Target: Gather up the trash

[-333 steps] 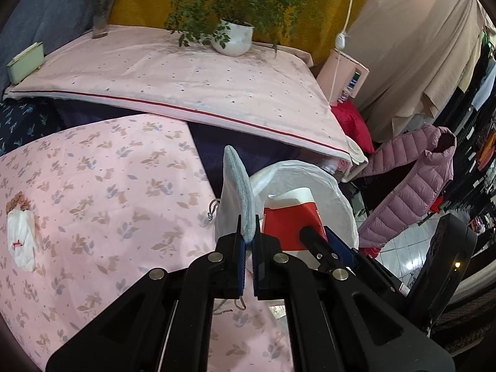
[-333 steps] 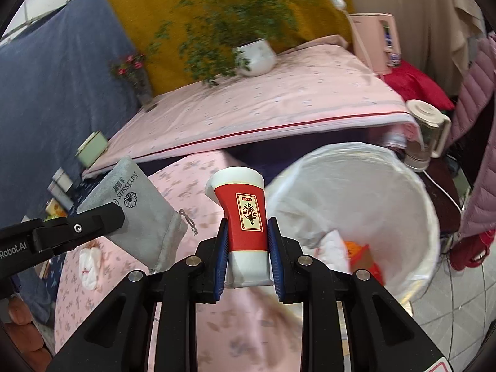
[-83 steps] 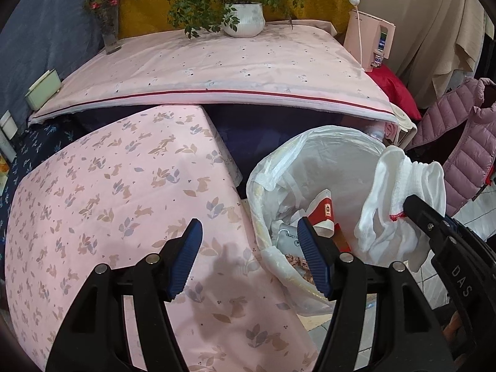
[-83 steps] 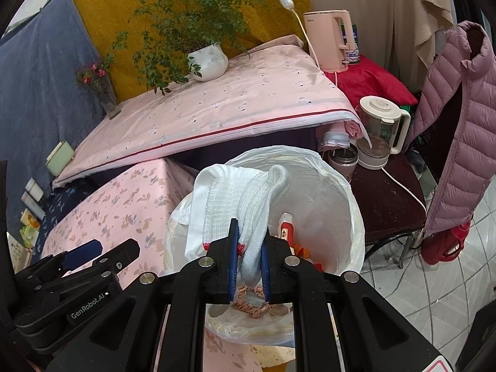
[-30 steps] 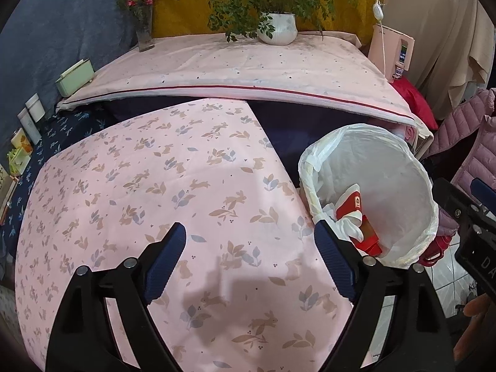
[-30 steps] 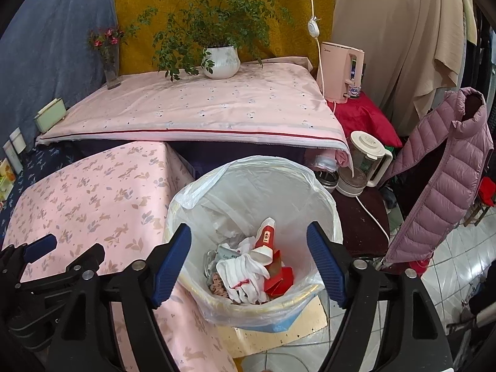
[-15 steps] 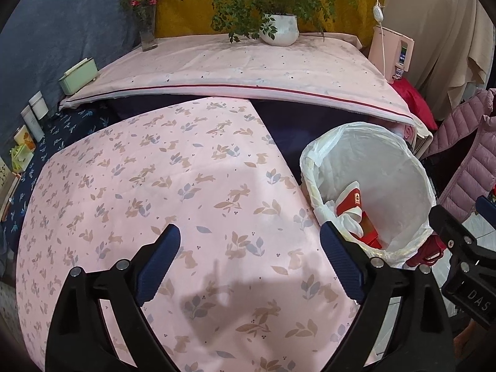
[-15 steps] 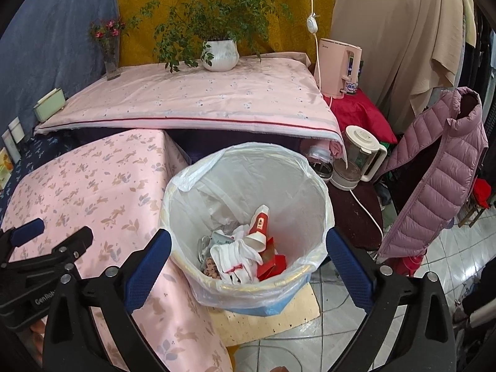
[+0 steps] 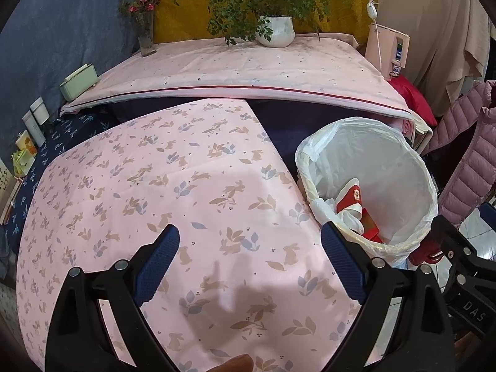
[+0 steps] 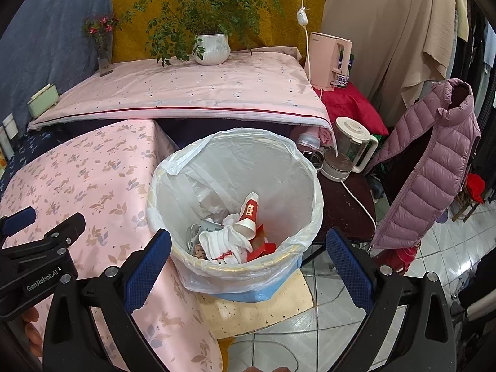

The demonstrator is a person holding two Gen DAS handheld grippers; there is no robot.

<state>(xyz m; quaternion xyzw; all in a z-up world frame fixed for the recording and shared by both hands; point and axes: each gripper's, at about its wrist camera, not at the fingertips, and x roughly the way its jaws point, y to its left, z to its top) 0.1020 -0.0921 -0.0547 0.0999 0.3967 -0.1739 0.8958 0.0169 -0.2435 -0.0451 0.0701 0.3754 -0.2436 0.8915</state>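
since 2.8 s ago the white cloth left the right tongs and now lies in the bin; both tongs have pulled back and spread wide.

left wrist view: left tongs (image 9: 249,260) released, nothing between the blue pads (image 9: 156,262), hovering over the near part of the counter (image 9: 161,186) w/ its pink rabbit-print cover. bin (image 9: 412,167) w/ white liner stands just beside the counter's right edge; red-and-white cup (image 9: 348,200) shows inside, tilted, white cloth (image 9: 350,218) just below it. part of the right tongs' black frame at the right edge of view. potted plant (image 9: 276,31) sits at the far edge of the raised pink-covered surface behind.

right wrist view: right tongs (image 10: 248,262) released, empty, above the bin (image 10: 310,167), looking down into it. at the bottom: white cloth (image 10: 224,241) on top of the pile, touching the red-and-white cup (image 10: 248,214), red scraps beside. left tongs (image 10: 40,226) over the counter (image 10: 93,167) at left. kettle (image 10: 348,152) on a dark side table right of the bin.
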